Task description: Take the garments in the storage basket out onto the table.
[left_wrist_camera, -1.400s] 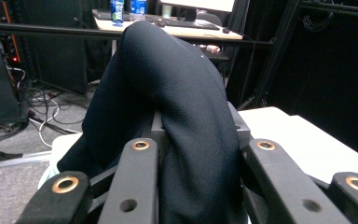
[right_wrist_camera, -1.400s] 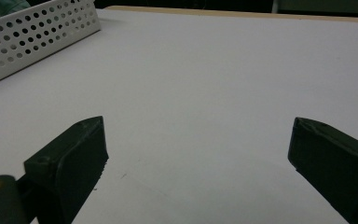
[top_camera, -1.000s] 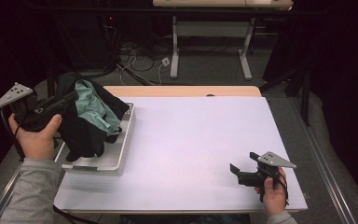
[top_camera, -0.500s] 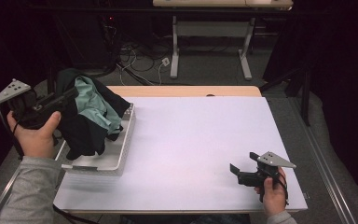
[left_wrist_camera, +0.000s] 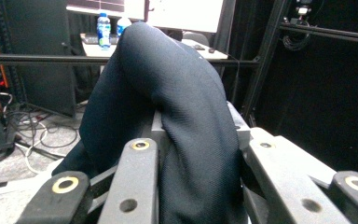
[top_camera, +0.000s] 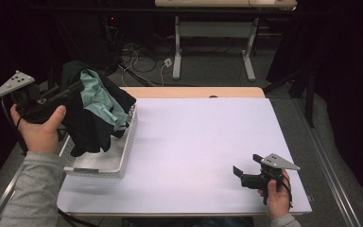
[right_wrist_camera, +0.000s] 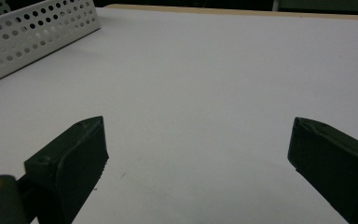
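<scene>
The left gripper (top_camera: 59,94) has drawn back leftward, its jaws clamped on a fold of the dark garment (top_camera: 92,125), which hangs over the white basket (top_camera: 123,156) with a teal cloth (top_camera: 101,97). It looks soft, light and floppy; a bunched fold holds best. The right gripper (top_camera: 238,172) rests open and empty on the table (top_camera: 194,137).

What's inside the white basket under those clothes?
The white perforated basket holds dark clothing and a teal garment, the left gripper gripping the dark fabric. Anything underneath is covered.
</scene>
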The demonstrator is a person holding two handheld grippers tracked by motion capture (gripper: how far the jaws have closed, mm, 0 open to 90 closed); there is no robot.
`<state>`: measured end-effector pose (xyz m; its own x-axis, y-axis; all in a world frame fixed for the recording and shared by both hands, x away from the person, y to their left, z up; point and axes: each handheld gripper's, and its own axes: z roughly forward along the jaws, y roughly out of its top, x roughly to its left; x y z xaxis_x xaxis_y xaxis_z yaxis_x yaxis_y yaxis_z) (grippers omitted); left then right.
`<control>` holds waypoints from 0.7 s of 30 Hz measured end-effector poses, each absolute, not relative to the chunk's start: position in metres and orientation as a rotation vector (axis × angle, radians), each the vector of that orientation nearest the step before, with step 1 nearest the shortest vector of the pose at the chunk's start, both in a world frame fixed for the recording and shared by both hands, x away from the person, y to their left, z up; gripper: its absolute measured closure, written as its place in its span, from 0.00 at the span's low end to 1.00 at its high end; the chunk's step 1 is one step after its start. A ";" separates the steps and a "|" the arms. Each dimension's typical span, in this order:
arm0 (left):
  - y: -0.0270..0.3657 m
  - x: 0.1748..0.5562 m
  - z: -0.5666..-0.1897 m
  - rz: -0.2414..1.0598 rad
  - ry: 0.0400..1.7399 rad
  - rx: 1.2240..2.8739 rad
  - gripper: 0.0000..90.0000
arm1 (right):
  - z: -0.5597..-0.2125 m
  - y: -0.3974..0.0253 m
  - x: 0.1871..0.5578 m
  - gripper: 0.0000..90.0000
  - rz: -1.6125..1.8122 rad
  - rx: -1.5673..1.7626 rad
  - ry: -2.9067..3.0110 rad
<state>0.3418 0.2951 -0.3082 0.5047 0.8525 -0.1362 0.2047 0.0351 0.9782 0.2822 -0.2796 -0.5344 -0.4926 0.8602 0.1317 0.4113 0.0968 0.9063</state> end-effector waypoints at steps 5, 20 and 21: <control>0.284 0.346 -0.303 0.631 0.943 1.484 0.81 | -0.534 -0.280 0.282 0.05 1.376 1.245 1.948; 0.246 0.357 -0.295 0.583 0.881 1.491 0.81 | -0.533 -0.281 0.282 0.05 1.373 1.237 1.952; 0.243 0.358 -0.295 0.580 0.876 1.492 0.81 | -0.533 -0.281 0.282 0.05 1.374 1.236 1.950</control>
